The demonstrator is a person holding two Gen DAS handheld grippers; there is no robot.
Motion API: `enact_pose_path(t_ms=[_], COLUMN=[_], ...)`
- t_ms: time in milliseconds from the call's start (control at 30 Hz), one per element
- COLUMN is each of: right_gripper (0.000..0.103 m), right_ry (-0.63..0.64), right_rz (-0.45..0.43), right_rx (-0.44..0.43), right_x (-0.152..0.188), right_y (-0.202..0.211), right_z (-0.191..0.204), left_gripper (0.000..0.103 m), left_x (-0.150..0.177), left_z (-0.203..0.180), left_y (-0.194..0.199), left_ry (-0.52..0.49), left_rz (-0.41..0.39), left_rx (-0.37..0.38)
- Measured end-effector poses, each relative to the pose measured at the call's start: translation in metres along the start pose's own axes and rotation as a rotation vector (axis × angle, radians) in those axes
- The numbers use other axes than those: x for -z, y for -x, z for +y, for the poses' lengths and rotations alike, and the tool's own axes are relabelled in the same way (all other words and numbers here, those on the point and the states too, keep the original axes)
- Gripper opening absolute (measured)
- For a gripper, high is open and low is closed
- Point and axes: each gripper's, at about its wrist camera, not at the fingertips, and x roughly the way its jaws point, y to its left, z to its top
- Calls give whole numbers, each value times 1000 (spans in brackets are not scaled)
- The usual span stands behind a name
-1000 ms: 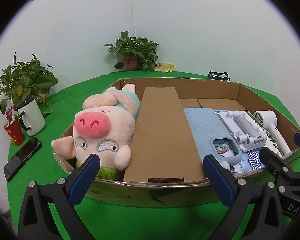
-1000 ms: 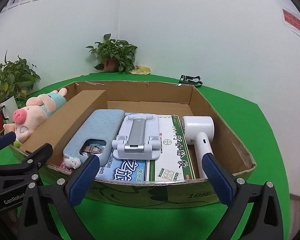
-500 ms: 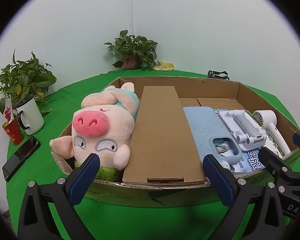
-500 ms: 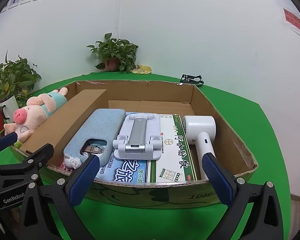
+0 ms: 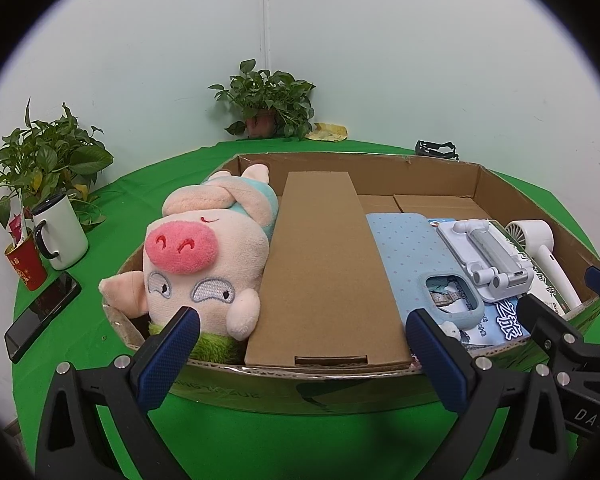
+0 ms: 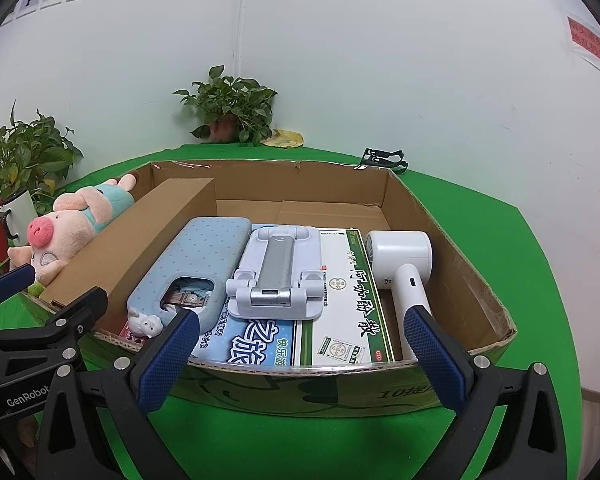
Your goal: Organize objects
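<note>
Cardboard box [image 6: 452,272] on green table [image 6: 520,248], open-topped, holding: plush pig [image 5: 204,256] at left end, wedged between box wall and long brown carton [image 5: 324,264]; blue dotted case [image 6: 196,268] beside carton, lying partly on blue printed packet [image 6: 256,344]; white folding stand [image 6: 278,276] resting across packet and green-and-white medicine box [image 6: 352,308]; white handheld fan [image 6: 404,260] at right end, handle toward near wall. Left gripper [image 5: 300,354] and right gripper [image 6: 300,354] both spread wide, holding nothing, poised just outside near wall of box, side by side. Contents judged already sorted into box; task likely near its end or awaiting final tidy. Risks, as judgement: pig's head riding above rim, liable to roll out over left wall if carton nudged; stand perched unsecured on slick packaging, liable to slide if box shifted; grippers close together, liable to knock each other on any inward reach; thin near wall liable to buckle under downward push. Left wrist view only: white mug [image 5: 62,236], red cup [image 5: 26,266] and dark phone [image 5: 40,316] on table left of box, pig's face and green base. Right wrist view only: full fan body, print on medicine box, bare box floor at rear, wall notices. Common to both: potted plant [image 6: 230,108] at corner, black clip [image 6: 384,158] behind box.
</note>
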Motion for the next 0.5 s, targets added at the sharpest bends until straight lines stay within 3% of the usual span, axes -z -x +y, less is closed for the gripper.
enact_pose_path(t_ms=[500], right_gripper=[103], right_ry=[-1], right_rz=[0], right_rx=[1], right_x=[0], right_y=[1], right_z=[0], left_gripper=[102], left_x=[0], left_z=[0], left_y=[0], left_ry=[0], left_rz=[1], left_rx=[2])
